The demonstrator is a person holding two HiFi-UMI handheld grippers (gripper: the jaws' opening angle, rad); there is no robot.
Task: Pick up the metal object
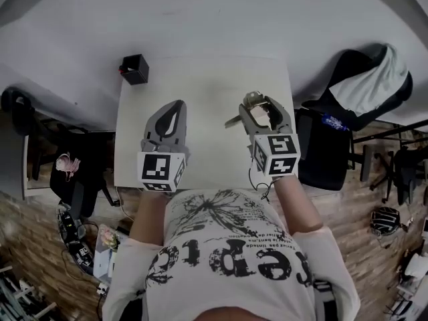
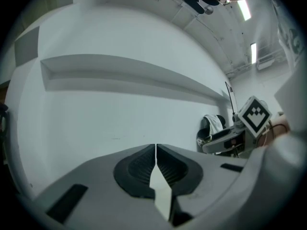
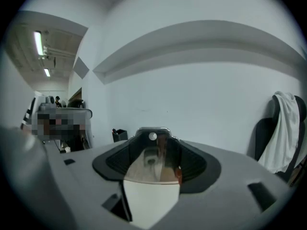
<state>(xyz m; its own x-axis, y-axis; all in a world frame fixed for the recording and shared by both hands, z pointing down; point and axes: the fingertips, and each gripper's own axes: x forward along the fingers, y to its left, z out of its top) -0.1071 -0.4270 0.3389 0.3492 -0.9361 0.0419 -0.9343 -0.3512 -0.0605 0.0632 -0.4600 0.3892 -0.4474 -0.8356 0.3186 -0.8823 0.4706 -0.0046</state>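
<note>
Right gripper view — metal object [image 3: 149, 164], clamped between jaws of right tool [image 3: 153, 137]

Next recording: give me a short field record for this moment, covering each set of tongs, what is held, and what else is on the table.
left tongs: shut, nothing between them
right tongs: closed on the metal object
metal object: shiny, fills the gap; whether it is clear of the table cannot be told
table: white, black box at its far left corner
beside table: chair with white cloth, on the right
</note>
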